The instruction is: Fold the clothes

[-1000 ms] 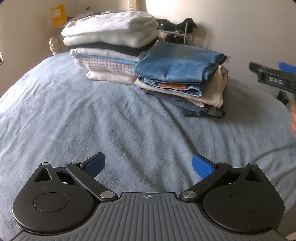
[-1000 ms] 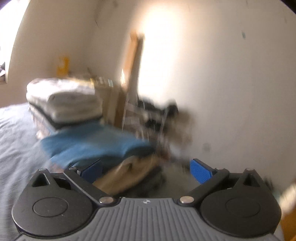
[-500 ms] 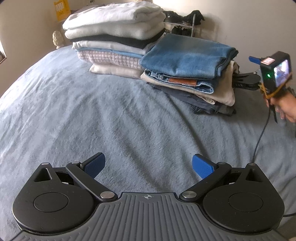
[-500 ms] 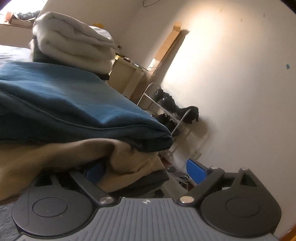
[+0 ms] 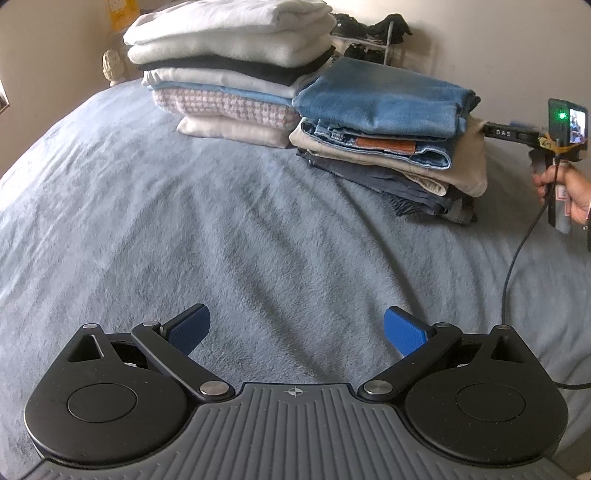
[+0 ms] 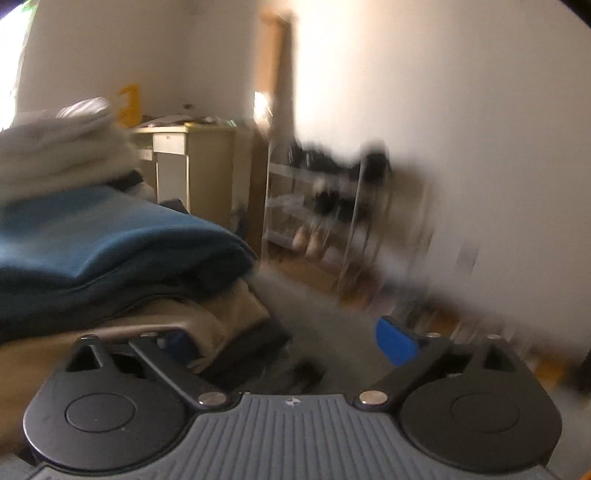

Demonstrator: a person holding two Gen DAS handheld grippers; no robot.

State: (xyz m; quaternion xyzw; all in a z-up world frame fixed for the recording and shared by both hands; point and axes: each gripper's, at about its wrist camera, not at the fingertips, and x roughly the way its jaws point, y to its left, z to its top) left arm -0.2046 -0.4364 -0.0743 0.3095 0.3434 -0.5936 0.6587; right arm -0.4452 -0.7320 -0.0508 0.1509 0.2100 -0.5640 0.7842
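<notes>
The right wrist view was smeared throughout: the shoe rack (image 6: 332,210) and the floor beyond it were streaked, contents indistinct. The right gripper (image 6: 291,339) showed one blue pad clearly; the other fingertip (image 6: 177,339) sat behind the edge of the beige garment (image 6: 221,317) — contact could not be judged. In the left wrist view its tips were hidden behind the folded pile (image 5: 391,129). The person's hand (image 5: 569,192) was cut off by the frame edge. The yellow item (image 5: 122,13) on the wall was cropped at the top — text unreadable. The small screen (image 5: 578,125) on the right tool was too small to make out
</notes>
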